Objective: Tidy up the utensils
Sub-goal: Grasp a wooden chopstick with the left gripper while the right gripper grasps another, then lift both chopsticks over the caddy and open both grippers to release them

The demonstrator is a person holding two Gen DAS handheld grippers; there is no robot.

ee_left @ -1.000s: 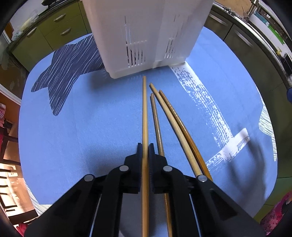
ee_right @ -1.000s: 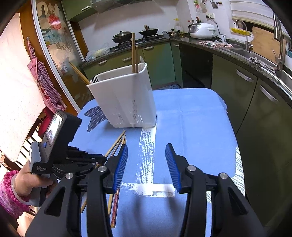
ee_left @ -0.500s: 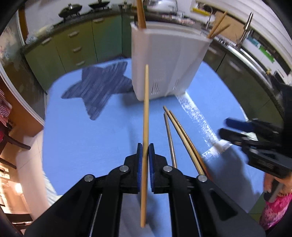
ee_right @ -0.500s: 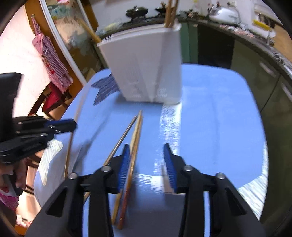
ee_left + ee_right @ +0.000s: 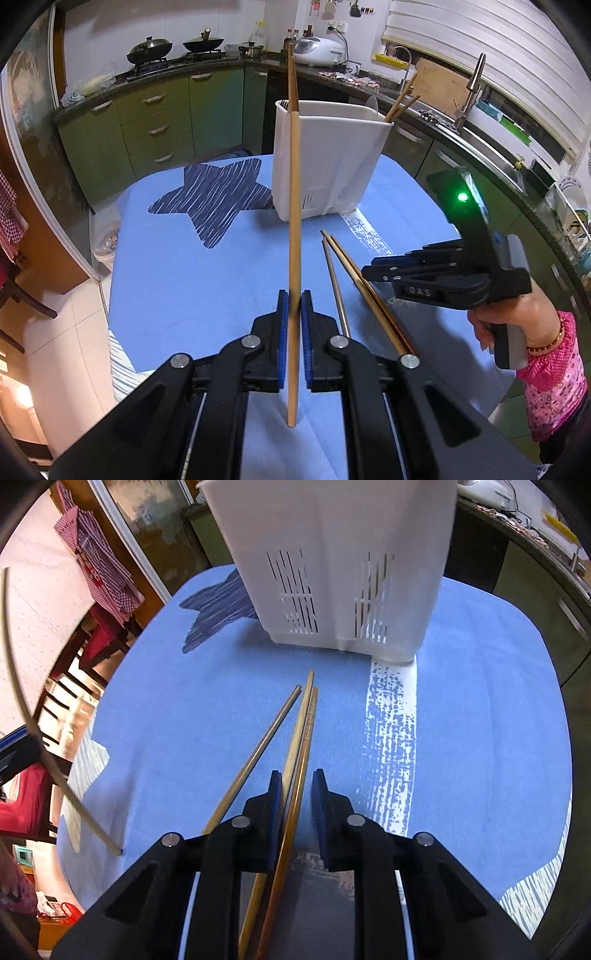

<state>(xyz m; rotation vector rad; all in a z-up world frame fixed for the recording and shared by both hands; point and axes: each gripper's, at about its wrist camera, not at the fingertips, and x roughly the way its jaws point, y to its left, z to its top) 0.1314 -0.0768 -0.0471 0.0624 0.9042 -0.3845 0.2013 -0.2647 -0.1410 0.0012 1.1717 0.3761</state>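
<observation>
One chopstick [image 5: 294, 221] clamped in left jaws, right jaws closing around two chopsticks [image 5: 301, 738], holder's [image 5: 325, 155] contents visible only from left.

The 2 chopsticks [image 5: 291, 775] (lower ends) vanish beneath the right claw [image 5: 296, 801].

Green kitchen cabinets [image 5: 155, 122], dark countertop [image 5: 476, 136], white window blinds [image 5: 491, 55].

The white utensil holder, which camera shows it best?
The left wrist view: the white utensil holder appears whole, from rim to base, with chopsticks standing inside. The right wrist view crops its top, showing only the slotted lower walls.
</observation>
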